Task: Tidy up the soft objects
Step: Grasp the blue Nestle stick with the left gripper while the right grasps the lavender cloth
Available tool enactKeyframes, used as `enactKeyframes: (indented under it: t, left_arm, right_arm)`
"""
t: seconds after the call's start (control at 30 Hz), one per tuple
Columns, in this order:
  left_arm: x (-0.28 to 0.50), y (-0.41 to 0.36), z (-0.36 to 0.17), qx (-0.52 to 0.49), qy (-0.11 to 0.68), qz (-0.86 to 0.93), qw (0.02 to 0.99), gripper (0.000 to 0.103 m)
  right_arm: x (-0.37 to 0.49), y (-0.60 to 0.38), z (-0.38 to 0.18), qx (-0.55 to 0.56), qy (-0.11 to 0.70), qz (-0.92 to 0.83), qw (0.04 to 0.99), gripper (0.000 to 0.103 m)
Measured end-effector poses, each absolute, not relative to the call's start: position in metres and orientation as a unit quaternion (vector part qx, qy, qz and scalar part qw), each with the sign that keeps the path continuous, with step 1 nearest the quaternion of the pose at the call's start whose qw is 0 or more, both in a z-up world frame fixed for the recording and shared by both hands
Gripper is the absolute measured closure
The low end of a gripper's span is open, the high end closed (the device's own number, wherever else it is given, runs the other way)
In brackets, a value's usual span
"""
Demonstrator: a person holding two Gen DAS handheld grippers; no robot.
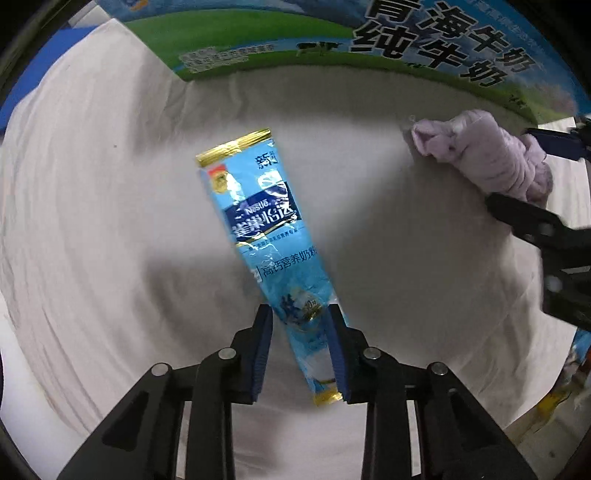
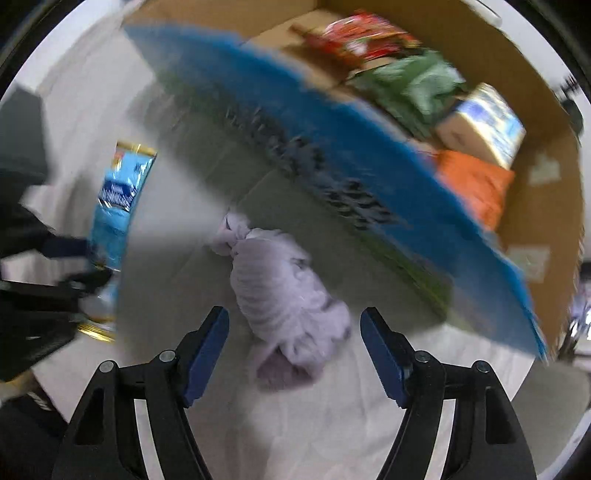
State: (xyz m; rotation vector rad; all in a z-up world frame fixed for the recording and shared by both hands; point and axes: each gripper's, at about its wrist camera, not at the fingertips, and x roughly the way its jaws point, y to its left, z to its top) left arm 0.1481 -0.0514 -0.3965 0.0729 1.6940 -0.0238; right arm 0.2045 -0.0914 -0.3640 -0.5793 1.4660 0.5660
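Now | L gripper point(image 1: 301, 314) clamps sachet point(image 1: 258, 229) | R gripper point(image 2: 294, 325) open over cloth bundle point(image 2: 284, 291)

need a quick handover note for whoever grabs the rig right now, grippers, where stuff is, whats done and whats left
Left gripper: shut on the blue milk powder sachet, held above the white cloth.
Right gripper: open, straddling the rolled lilac cloth bundle, not yet closed on it.
Cardboard box: just beyond the bundle; already holds an orange item, a green item, a red packet and a small carton.
Left: close on the bundle, then probably put both sachet and bundle in the box.
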Motion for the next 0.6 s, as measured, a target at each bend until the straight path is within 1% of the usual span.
enactKeyframes:
  t: [0.03,0.07,0.13,0.23,0.27,0.33,0.37,0.4,0.43,0.47,0.5,0.6]
  left_arm:
    - [0.149,-0.050,-0.397,0.025,0.751,-0.012,0.660,0.076]
    - [0.149,-0.046,-0.398,0.008,0.755,-0.010,0.656,0.076]
    - [0.150,-0.027,-0.398,-0.027,0.760,-0.004,0.649,0.076]
    - [0.148,-0.009,-0.404,-0.095,0.766,0.007,0.636,0.073]
    - [0.147,-0.006,-0.408,-0.119,0.767,0.009,0.631,0.071]
    - [0.146,0.004,-0.411,-0.145,0.767,0.013,0.625,0.067]
    - [0.146,0.006,-0.414,-0.157,0.767,0.016,0.622,0.063]
    - [0.146,0.007,-0.417,-0.166,0.767,0.019,0.620,0.060]
    - [0.146,0.005,-0.418,-0.169,0.765,0.021,0.622,0.058]
    - [0.147,0.005,-0.419,-0.166,0.766,0.021,0.621,0.054]
    - [0.151,0.009,-0.420,-0.162,0.767,0.025,0.620,0.053]
    - [0.151,-0.010,-0.420,-0.105,0.770,0.036,0.628,0.053]
  right_arm:
    - [0.205,-0.090,-0.368,-0.246,0.656,0.252,0.668,0.039]
    - [0.206,-0.092,-0.372,-0.217,0.671,0.252,0.663,0.057]
    - [0.207,-0.101,-0.374,-0.154,0.699,0.233,0.659,0.059]
    - [0.197,-0.126,-0.378,0.000,0.761,0.212,0.613,0.059]
    - [0.190,-0.133,-0.382,0.052,0.786,0.203,0.582,0.059]
    - [0.180,-0.141,-0.388,0.089,0.809,0.184,0.551,0.050]
    - [0.177,-0.145,-0.386,0.102,0.812,0.176,0.547,0.036]
    - [0.176,-0.147,-0.381,0.109,0.803,0.175,0.559,0.025]
    - [0.172,-0.149,-0.374,0.103,0.794,0.175,0.574,0.022]
    - [0.169,-0.152,-0.366,0.083,0.782,0.170,0.594,0.021]
    - [0.166,-0.152,-0.361,0.067,0.775,0.164,0.607,0.021]
    - [0.172,-0.140,-0.369,0.069,0.778,0.159,0.604,0.021]
